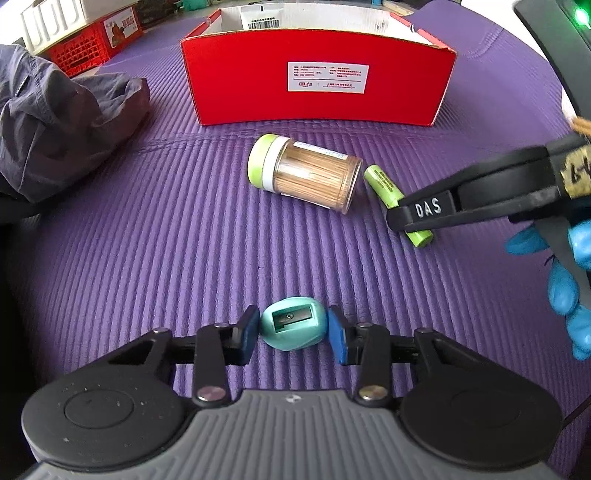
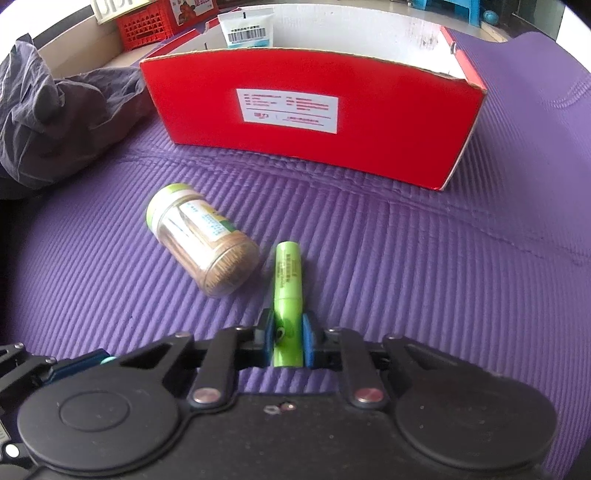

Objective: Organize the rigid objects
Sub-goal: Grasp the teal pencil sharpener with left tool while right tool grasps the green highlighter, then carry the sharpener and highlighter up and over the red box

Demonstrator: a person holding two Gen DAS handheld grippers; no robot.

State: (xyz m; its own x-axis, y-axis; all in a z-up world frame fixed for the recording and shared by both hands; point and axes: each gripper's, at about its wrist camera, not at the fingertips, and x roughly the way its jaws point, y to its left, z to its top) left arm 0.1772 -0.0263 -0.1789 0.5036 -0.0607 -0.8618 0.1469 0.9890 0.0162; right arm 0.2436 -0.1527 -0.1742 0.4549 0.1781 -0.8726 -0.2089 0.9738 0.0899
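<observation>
On the purple mat, my left gripper (image 1: 291,332) has its blue pads on both sides of a teal egg-shaped pencil sharpener (image 1: 293,328) and is shut on it. My right gripper (image 2: 289,338) is shut on a green highlighter pen (image 2: 286,291) lying on the mat; the pen also shows in the left wrist view (image 1: 384,186). A clear toothpick jar (image 1: 306,170) with a green lid lies on its side just left of the pen, and shows in the right wrist view (image 2: 203,240) too. The open red box (image 1: 317,77) stands behind them, holding a white tube (image 2: 246,29).
A grey crumpled cloth (image 1: 55,118) lies at the left of the mat. A red crate (image 1: 92,40) and a white rack stand beyond it. The right gripper's arm (image 1: 480,192) and a blue-gloved hand (image 1: 569,277) reach in from the right.
</observation>
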